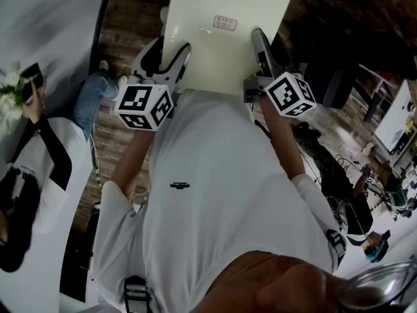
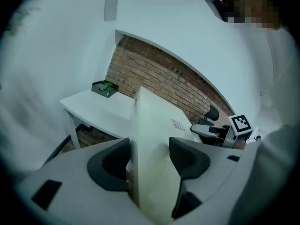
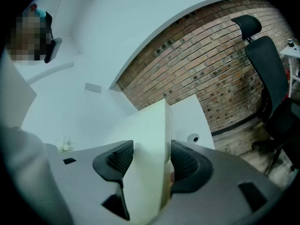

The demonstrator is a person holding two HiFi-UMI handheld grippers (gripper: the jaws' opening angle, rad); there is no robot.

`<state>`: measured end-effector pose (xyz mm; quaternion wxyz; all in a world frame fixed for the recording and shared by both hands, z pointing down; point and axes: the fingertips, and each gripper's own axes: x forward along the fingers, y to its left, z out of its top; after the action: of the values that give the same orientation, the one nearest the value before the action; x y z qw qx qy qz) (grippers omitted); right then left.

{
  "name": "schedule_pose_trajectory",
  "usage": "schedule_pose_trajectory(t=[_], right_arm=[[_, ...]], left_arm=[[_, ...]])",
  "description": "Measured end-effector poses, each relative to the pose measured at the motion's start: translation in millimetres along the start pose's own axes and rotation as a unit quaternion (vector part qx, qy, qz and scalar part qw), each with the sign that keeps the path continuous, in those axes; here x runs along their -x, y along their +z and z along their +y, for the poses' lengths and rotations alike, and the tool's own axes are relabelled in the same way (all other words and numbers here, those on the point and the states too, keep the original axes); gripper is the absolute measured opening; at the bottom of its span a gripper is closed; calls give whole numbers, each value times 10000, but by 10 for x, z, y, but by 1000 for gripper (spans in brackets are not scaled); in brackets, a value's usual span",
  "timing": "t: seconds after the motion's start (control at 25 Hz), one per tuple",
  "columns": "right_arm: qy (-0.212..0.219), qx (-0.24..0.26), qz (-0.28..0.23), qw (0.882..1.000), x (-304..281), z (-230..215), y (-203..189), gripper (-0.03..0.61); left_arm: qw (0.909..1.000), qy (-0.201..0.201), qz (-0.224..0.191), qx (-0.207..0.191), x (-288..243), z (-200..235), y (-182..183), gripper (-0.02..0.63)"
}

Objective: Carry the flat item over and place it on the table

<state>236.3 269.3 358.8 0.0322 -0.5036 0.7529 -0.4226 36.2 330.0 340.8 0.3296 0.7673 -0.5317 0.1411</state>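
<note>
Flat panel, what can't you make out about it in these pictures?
- Head view: the far end of the flat panel is cut off by the top edge.
- Head view: the print on its label is too small to read.
- Left gripper view: the panel hides part of the white table; the green-topped box there is too small to identify.

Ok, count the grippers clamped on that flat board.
2. In the head view, the left gripper clamps the flat board at the left of its near edge. The right gripper clamps it at the right. No other gripper shows.
</note>
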Motion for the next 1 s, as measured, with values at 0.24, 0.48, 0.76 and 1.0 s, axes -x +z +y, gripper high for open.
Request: schedule_pose_trajectory(t=[0.24, 0.48, 0.76, 1.0], right_arm=[[-202, 58, 212, 9996, 1022, 194, -221, 275], [-91, 215, 83, 9997, 1163, 417, -206, 273], [-126, 231, -324, 9991, 1432, 341, -50, 273], [-225, 116, -517, 9983, 1737, 35, 136, 273]], left_arm=[[9997, -6, 142, 222, 784, -564, -430, 275], [9998, -48, -91, 161, 1029, -581, -386, 275], [9993, -234, -271, -57, 1022, -825, -361, 275], [9988, -366, -221, -234, 873, -1235, -382, 275]])
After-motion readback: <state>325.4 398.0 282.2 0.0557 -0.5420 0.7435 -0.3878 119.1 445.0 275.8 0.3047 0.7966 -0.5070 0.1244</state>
